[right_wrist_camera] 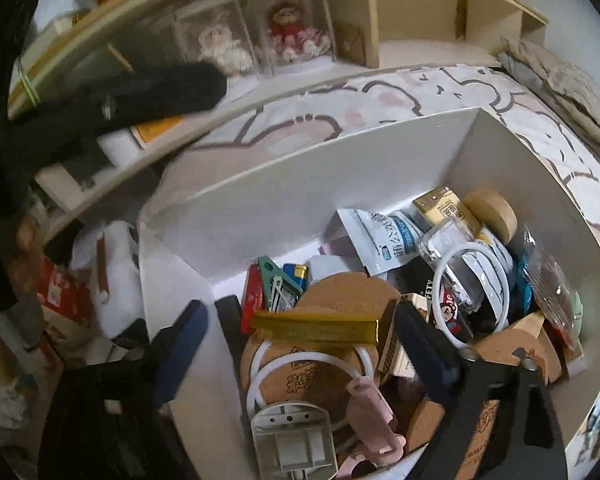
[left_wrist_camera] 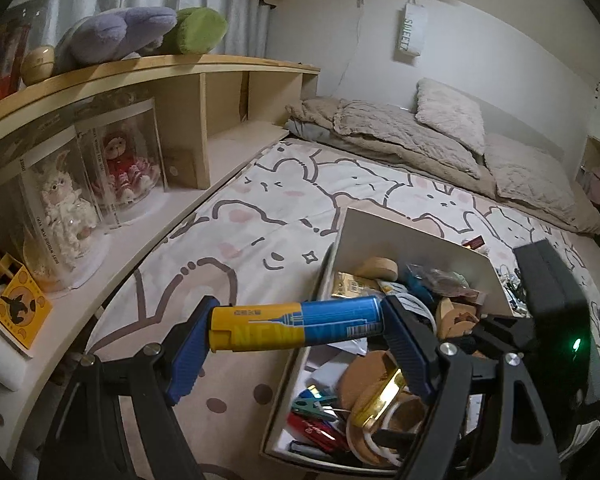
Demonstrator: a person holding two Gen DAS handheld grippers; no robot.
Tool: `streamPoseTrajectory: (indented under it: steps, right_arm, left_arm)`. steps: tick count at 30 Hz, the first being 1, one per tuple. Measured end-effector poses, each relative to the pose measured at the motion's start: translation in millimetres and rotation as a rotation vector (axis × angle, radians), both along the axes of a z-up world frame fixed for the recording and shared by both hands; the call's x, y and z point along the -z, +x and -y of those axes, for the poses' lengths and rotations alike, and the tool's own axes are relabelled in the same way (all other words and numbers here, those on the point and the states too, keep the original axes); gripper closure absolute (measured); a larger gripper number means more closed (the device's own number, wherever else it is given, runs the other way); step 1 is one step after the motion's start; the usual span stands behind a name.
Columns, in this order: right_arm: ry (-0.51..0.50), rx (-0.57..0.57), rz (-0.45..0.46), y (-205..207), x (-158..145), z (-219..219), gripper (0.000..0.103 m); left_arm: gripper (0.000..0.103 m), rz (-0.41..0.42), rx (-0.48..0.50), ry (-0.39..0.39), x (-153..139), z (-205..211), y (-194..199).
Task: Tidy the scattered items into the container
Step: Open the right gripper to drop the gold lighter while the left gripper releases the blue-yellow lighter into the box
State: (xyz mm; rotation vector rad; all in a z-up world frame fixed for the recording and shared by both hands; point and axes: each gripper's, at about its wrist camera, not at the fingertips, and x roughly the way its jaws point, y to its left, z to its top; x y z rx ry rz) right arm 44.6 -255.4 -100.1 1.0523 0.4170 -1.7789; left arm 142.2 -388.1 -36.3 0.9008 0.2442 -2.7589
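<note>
Left gripper (left_wrist_camera: 298, 334) clamps a blue-and-yellow cylindrical can (left_wrist_camera: 296, 326).
Right gripper (right_wrist_camera: 300, 344), jaws wide apart, straddles a loose gold bar (right_wrist_camera: 316, 326) inside the white box (right_wrist_camera: 300, 168).

A: Which parts are hidden in the left wrist view?

B: The right gripper (left_wrist_camera: 556, 312) covers the container's (left_wrist_camera: 400, 236) far right corner, and small objects on the bedsheet (left_wrist_camera: 260, 208) behind it are too small to identify. The lower edge cuts off the container's near wall. The blue-and-yellow tube (left_wrist_camera: 296, 326) has both ends masked by the left gripper's (left_wrist_camera: 296, 344) pads.

A: And the right wrist view?

B: The black arm (right_wrist_camera: 140, 96) at upper left is blurred. The gold bar's (right_wrist_camera: 316, 326) right end lies behind a dark pad (right_wrist_camera: 424, 348). The grey plastic part (right_wrist_camera: 292, 440) is cropped by the lower edge; label print is illegible.
</note>
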Motion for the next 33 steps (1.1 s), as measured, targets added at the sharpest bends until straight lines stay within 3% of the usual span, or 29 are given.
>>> streamPoseTrajectory:
  steps: [6,12,17,29,33]
  right_arm:
    - [-0.034,0.027,-0.005,-3,-16,-21,0.005]
    - [-0.016,0.068,-0.038,-2,-29,-70,0.005]
    - [0.001,0.103,-0.058,-2,-35,-101,0.005]
    - [-0.012,0.096,-0.097,18,-41,-157,0.005]
    - [-0.04,0.108,-0.068,23,-34,-175,0.005]
  left_arm:
    - [0.022,0.011,0.031,0.002,-3,-18,-6]
    - [0.022,0.062,0.058,0.085,3,-36,-17]
    - [0.022,0.124,0.02,0.202,15,-46,-27]
    - [0.022,0.148,-0.139,0.27,29,-53,-30]
    - [0.021,0.156,-0.184,0.282,33,-52,-28]
